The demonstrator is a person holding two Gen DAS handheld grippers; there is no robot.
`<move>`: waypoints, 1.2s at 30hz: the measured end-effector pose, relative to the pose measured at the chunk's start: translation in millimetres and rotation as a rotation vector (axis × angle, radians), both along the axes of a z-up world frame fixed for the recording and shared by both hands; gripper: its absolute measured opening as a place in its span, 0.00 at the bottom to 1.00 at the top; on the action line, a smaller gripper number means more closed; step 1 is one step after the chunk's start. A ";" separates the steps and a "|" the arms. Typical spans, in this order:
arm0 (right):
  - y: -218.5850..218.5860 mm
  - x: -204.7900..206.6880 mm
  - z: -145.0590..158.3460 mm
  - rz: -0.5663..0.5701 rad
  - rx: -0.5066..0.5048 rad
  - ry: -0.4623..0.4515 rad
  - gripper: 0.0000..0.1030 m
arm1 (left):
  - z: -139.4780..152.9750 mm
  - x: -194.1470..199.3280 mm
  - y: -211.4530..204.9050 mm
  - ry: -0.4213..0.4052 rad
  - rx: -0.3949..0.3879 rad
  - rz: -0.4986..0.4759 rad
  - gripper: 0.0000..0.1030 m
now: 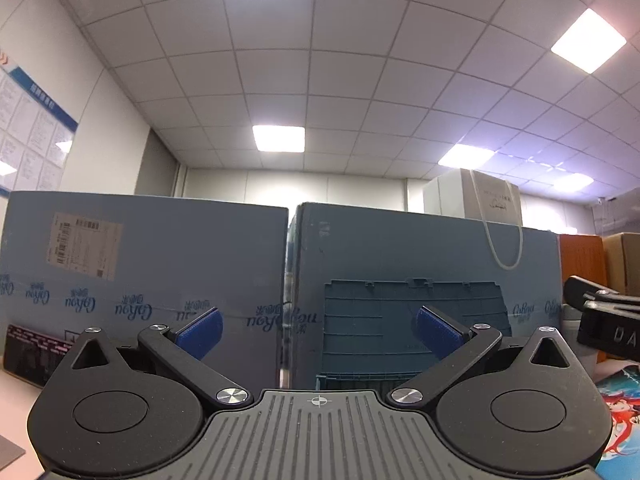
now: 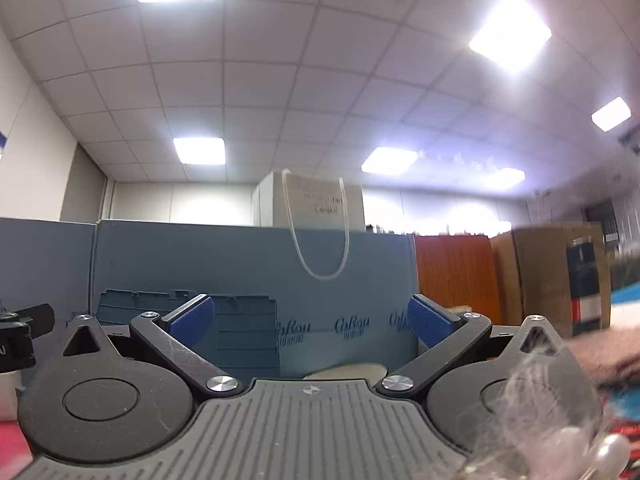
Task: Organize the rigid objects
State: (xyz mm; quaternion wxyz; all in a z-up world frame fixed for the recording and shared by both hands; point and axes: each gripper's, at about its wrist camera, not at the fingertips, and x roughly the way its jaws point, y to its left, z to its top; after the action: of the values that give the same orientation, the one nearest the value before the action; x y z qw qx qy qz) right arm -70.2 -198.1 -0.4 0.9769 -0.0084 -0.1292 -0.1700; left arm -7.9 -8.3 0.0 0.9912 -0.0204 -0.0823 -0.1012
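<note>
My left gripper is open, its blue pads spread wide with nothing between them. It points at a dark teal plastic crate standing against blue cartons. My right gripper is open too and holds nothing. The same crate shows behind its left finger. A pale rounded object peeks just above the right gripper's body; what it is cannot be told. The right gripper's black body shows at the right edge of the left wrist view. Both cameras tilt upward, so the table surface is mostly hidden.
Two large blue cartons form a wall ahead, with a white paper bag on top. An orange panel and a brown cardboard box stand to the right. A colourful printed sheet lies at right. Pearl beads and fluff sit near the right wrist lens.
</note>
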 end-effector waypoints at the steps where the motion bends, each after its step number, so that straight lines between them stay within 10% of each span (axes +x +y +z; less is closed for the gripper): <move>1: 1.4 -1.4 -1.2 0.002 -0.031 0.000 1.00 | -0.2 -0.6 0.3 -0.004 -0.002 -0.005 1.00; 36: -15.2 4.1 -3.8 -0.020 0.070 0.062 1.00 | -1.6 -2.7 -7.5 -0.027 0.056 -0.009 1.00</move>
State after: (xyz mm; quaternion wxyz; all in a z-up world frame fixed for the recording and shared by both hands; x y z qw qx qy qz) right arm -66.1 -213.3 -4.2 0.9784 0.0193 -0.0928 -0.1837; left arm -10.6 -15.7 -1.6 0.9898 0.0083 -0.0925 -0.1084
